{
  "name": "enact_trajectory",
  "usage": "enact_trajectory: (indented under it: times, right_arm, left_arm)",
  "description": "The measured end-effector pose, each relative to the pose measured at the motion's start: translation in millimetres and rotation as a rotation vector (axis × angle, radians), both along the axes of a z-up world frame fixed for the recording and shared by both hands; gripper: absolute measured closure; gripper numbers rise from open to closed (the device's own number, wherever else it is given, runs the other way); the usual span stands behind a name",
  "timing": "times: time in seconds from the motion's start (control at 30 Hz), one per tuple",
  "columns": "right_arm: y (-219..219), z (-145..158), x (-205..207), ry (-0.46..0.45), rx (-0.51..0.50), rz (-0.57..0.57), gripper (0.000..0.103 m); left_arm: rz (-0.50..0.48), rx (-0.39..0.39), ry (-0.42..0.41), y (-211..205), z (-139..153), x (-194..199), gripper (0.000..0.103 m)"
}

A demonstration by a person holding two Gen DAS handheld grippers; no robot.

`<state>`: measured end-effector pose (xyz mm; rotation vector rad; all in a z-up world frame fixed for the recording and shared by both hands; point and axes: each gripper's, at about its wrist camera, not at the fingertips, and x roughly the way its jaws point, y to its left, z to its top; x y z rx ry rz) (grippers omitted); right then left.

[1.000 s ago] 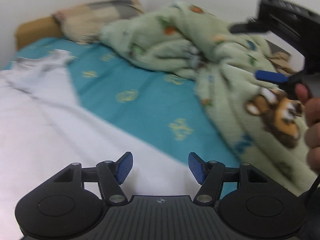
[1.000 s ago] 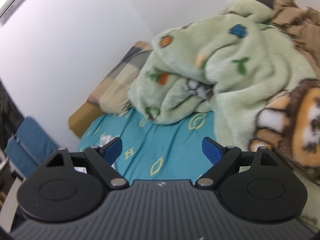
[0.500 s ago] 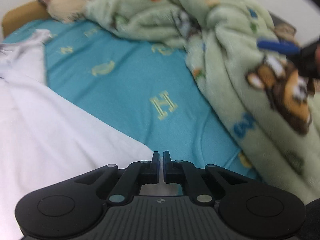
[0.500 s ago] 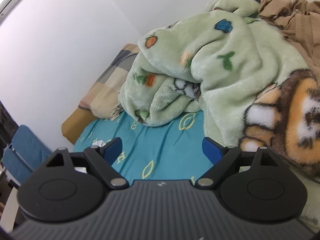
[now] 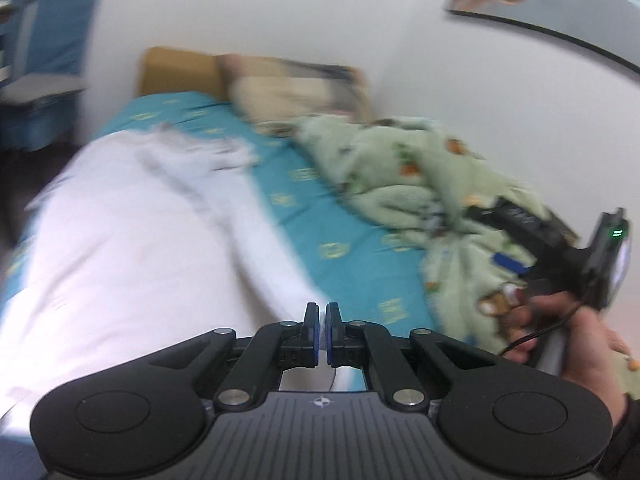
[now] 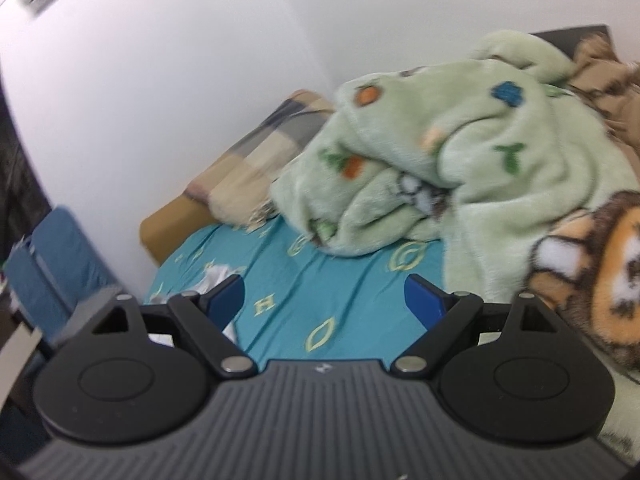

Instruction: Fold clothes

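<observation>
The white garment (image 5: 120, 264) lies spread on the teal bedsheet (image 5: 340, 232), one edge pinched in your left gripper (image 5: 322, 334), whose fingers are closed on it. Your right gripper (image 6: 324, 300) hovers wide open, holding nothing. A thin pinch may slip if you pull hard. Blur hides the garment's far end.

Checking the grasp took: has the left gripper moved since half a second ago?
Yes. The left gripper, shut on the white garment, has lifted and tipped up: the wall and pillow now show above the bed.
</observation>
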<state>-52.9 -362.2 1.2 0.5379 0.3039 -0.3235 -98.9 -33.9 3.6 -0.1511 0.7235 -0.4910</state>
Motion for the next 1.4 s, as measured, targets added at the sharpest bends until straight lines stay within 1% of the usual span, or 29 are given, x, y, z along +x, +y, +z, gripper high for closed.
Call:
enact_trajectory:
  times: [0.1, 0.2, 0.23, 0.3, 0.33, 0.37, 0.4, 0.43, 0.47, 0.5, 0.53, 0.57, 0.6, 0.63, 0.67, 0.7, 0.73, 0.77, 0.83, 0.9, 0.93, 1.0, 1.03, 1.13, 1.2, 1.23, 1.3, 1.33, 1.4]
  right_arm:
    - [22, 0, 7, 0.031, -0.04, 0.075, 0.015]
    - [42, -3, 14, 0.073, -0.078, 0.151, 0.015]
    - [46, -3, 15, 0.07, -0.084, 0.167, 0.015]
    - [54, -2, 15, 0.063, -0.095, 0.198, 0.015]
    - [58, -2, 15, 0.059, -0.101, 0.214, 0.015]
    - [62, -2, 15, 0.056, -0.106, 0.23, 0.015]
    - [66, -2, 16, 0.052, -0.112, 0.245, 0.015]
    - [70, -2, 16, 0.049, -0.118, 0.261, 0.015]
    - [74, -1, 16, 0.045, -0.123, 0.277, 0.015]
    - [77, -1, 16, 0.042, -0.129, 0.292, 0.016]
    - [81, -1, 16, 0.037, -0.134, 0.308, 0.016]
    - [83, -1, 17, 0.029, -0.133, 0.326, 0.018]
    - [85, -3, 19, 0.035, -0.126, 0.344, 0.029]
    - [87, -4, 21, 0.04, -0.12, 0.362, 0.039]
    - [89, -5, 23, 0.046, -0.113, 0.379, 0.044]
    - [91, -6, 25, 0.052, -0.107, 0.397, 0.054]
    - [93, -8, 27, 0.058, -0.1, 0.414, 0.059]
    - [94, -10, 28, 0.065, -0.093, 0.421, 0.059]
    - [97, -13, 32, 0.077, -0.086, 0.437, 0.058]
    - [101, -17, 39, 0.093, -0.084, 0.45, 0.056]
    - [103, -20, 44, 0.104, -0.084, 0.455, 0.046]
    - [106, -26, 54, 0.126, -0.081, 0.468, 0.036]
    - [108, -30, 65, 0.14, -0.067, 0.485, 0.036]
    - [112, -41, 101, 0.179, -0.012, 0.532, 0.036]
    - [118, -47, 127, 0.173, 0.033, 0.593, 0.036]
    - [122, -49, 142, 0.161, 0.049, 0.622, 0.037]
    - [129, -54, 176, 0.144, 0.076, 0.672, 0.038]
    - [133, -57, 194, 0.139, 0.086, 0.692, 0.04]
    - [145, -65, 236, 0.159, 0.092, 0.708, 0.04]
  left_arm:
    - [0.078, 0.066, 0.062, 27, -14, -1, 0.1]
    - [0.118, 0.077, 0.13, 48, -24, 4, 0.1]
    - [0.127, 0.078, 0.145, 53, -27, 6, 0.1]
    - [0.131, 0.076, 0.159, 59, -28, 10, 0.095]
    - [0.126, 0.075, 0.158, 61, -27, 12, 0.089]
    - [0.121, 0.08, 0.149, 61, -26, 15, 0.074]
    - [0.115, 0.089, 0.139, 59, -23, 19, 0.066]
    - [0.11, 0.099, 0.122, 58, -21, 22, 0.052]
    - [0.105, 0.11, 0.102, 56, -18, 26, 0.045]
    - [0.1, 0.12, 0.083, 54, -15, 29, 0.042]
    - [0.097, 0.131, 0.063, 51, -11, 34, 0.035]
    - [0.094, 0.143, 0.042, 48, -7, 39, 0.027]
    - [0.093, 0.153, 0.018, 45, -1, 45, 0.023]
    - [0.094, 0.162, -0.012, 42, 5, 53, 0.021]
    - [0.099, 0.165, -0.043, 39, 12, 60, 0.021]
    - [0.101, 0.162, -0.074, 37, 19, 70, 0.02]
    - [0.097, 0.154, -0.104, 34, 25, 80, 0.017]
    - [0.099, 0.143, -0.132, 33, 30, 89, 0.014]
    - [0.127, 0.128, -0.175, 30, 35, 108, 0.011]
    - [0.142, 0.089, -0.17, 34, 32, 124, 0.011]
    - [0.148, 0.067, -0.162, 36, 30, 131, 0.011]
    - [0.149, 0.028, -0.129, 47, 22, 140, 0.011]
    - [0.151, 0.037, -0.134, 52, 18, 142, 0.011]
    - [0.152, 0.121, -0.199, 67, 8, 145, 0.011]
    - [0.135, 0.185, -0.261, 76, 3, 152, 0.011]
    - [0.139, 0.198, -0.274, 83, 0, 157, 0.011]
    - [0.165, 0.151, -0.249, 98, -8, 172, 0.011]
    - [0.178, 0.122, -0.233, 105, -12, 179, 0.011]
    - [0.201, 0.057, -0.199, 118, -23, 192, 0.011]
